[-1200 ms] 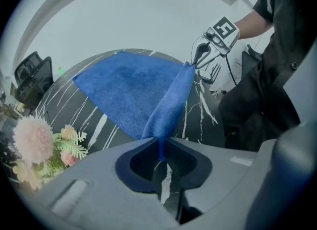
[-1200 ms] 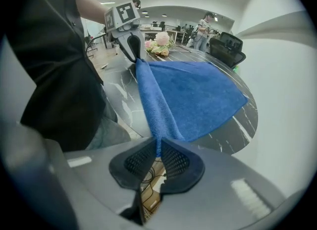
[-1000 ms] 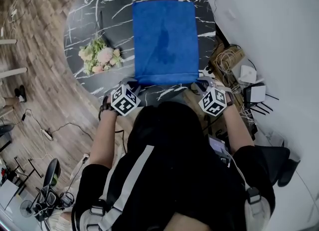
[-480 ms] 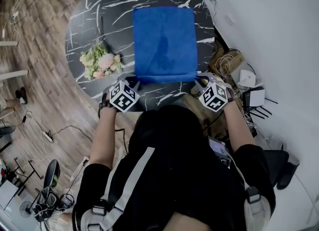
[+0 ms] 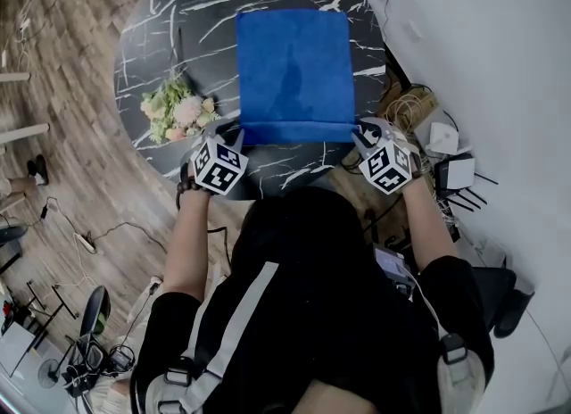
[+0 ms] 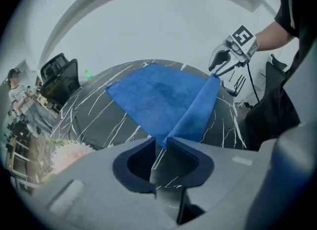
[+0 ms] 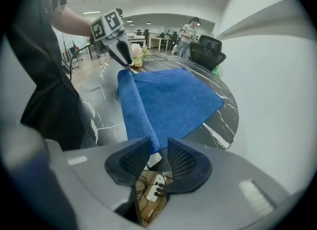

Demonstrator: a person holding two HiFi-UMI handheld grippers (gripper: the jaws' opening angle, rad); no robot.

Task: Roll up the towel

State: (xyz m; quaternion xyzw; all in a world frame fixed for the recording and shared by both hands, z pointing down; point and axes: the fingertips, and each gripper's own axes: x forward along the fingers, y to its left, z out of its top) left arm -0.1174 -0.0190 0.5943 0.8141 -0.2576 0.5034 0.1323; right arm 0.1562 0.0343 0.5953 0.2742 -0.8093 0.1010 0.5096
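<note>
Blue towel (image 5: 294, 64) spread flat on black marble table (image 5: 161, 37), long side running away from the person, near edge turned over onto itself as a narrow strip. Left gripper (image 6: 159, 145) at near left corner of that strip, jaws only slightly apart, just been opening, towel corner poking in between the tips, loose, not pinched. Right gripper (image 7: 159, 149) at near right corner, jaws wider apart, just been opening too, strip end resting against one jaw with a gap at the other, not clamped. Flower bunch (image 5: 178, 109) on table left of towel, close to left gripper
</note>
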